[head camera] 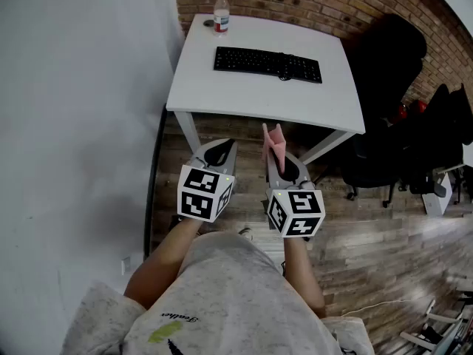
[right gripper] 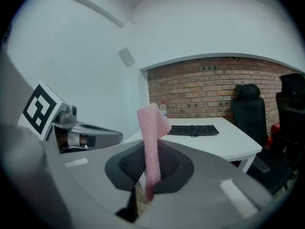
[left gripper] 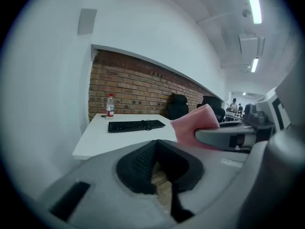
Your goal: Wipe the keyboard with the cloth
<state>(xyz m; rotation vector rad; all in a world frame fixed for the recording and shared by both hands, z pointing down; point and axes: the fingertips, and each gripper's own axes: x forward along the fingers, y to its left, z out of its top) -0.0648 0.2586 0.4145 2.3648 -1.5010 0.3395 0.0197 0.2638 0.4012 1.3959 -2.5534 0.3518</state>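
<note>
The person stands back from a white table (head camera: 222, 98), which lies at 12 o'clock from the 2 grippers in the head view. A black keyboard (head camera: 267, 63) rests on the tabletop, running roughly from 9 to 3 o'clock, nearer the far edge. At about 11 o'clock from it, at the far corner, stands a clear plastic bottle (head camera: 221, 13) with a red cap and red label. A brick wall (head camera: 310, 2) runs behind the table, and black office chairs (head camera: 388, 58) stand at 3 o'clock from it on a wooden floor (head camera: 369, 235).

The right gripper (head camera: 281, 163) is clenched on a pink cloth (head camera: 273, 142). In the right gripper view the cloth is pinched between the dark pads and sticks up past the tips toward 12 o'clock, its top folding slightly over. The cloth is well apart from the keyboard, out in front of the table's near edge.

The left gripper (head camera: 219, 149) hangs just beside the right one, at its 9 o'clock. Its jaws are pressed together with nothing between them; only floor shows through the gap behind the pads.
</note>
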